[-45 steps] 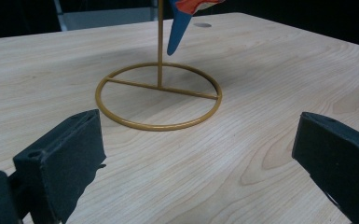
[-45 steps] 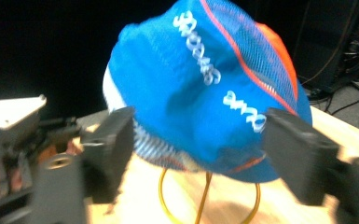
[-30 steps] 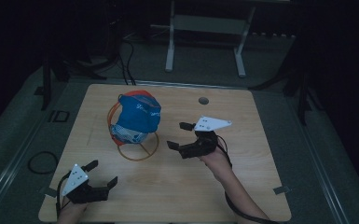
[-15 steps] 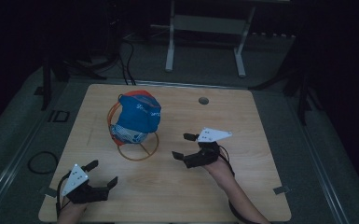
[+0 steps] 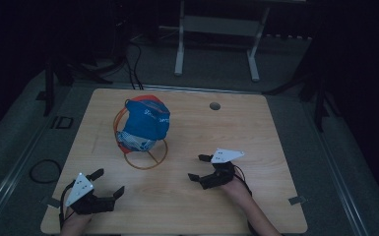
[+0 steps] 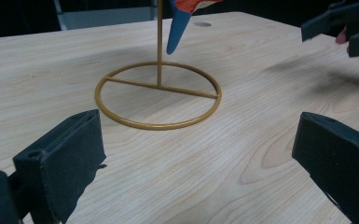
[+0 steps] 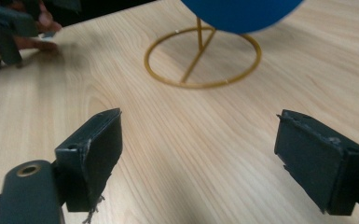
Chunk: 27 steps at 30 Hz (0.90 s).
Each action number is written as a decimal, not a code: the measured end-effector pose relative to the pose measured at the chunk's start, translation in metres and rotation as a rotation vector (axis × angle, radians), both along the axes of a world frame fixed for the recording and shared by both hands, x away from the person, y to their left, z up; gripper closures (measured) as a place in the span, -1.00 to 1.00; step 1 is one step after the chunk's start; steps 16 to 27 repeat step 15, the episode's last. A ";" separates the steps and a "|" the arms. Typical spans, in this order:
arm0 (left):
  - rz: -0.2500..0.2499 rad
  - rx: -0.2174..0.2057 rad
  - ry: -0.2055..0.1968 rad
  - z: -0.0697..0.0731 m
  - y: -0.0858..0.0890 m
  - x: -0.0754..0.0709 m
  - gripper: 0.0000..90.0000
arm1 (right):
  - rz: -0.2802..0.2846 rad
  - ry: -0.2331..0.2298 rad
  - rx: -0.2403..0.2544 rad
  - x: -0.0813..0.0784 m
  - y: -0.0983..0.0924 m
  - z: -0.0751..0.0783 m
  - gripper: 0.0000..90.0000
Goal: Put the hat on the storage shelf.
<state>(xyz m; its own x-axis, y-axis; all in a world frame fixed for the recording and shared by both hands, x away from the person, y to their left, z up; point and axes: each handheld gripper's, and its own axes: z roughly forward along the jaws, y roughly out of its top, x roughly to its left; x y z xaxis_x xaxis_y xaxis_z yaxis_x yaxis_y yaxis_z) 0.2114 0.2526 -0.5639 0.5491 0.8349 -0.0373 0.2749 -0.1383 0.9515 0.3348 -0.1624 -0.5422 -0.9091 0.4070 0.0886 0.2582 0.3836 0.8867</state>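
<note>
A blue cap [image 5: 145, 120] with red and white parts hangs on a gold wire stand [image 5: 145, 156] at the table's middle left. The stand's round base [image 6: 158, 95] lies flat on the wood, and its ring [image 7: 203, 58] also appears in the right gripper view under the cap's blue crown [image 7: 240, 11]. My left gripper [image 5: 107, 183] rests open near the front left corner, nothing between its jaws. My right gripper [image 5: 200, 168] is open at the front right of the stand, held a little above the table, with nothing in it.
The wooden table [image 5: 270, 132] has a small round hole [image 5: 215, 105] near its far edge. A white metal frame [image 5: 216, 29] stands on the floor beyond it. A cable loop [image 5: 44, 170] lies on the floor at the left.
My right gripper has drawn back from the stand toward the table's front edge. The left gripper has stayed where it was.
</note>
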 end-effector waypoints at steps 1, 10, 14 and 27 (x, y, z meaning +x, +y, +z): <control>0.000 0.001 0.000 0.000 0.000 0.000 -0.94 | -0.001 0.008 0.002 0.000 -0.003 -0.003 -0.67; -0.002 0.001 0.004 -0.001 0.000 0.000 -0.94 | -0.049 0.017 -0.028 0.005 -0.021 -0.018 -0.67; -0.004 -0.002 0.003 -0.001 0.000 0.000 -0.94 | -0.059 0.004 -0.046 0.007 -0.025 -0.018 -0.67; -0.005 -0.001 0.002 0.000 0.000 -0.001 -0.94 | -0.063 0.011 -0.039 0.007 -0.026 -0.019 -0.67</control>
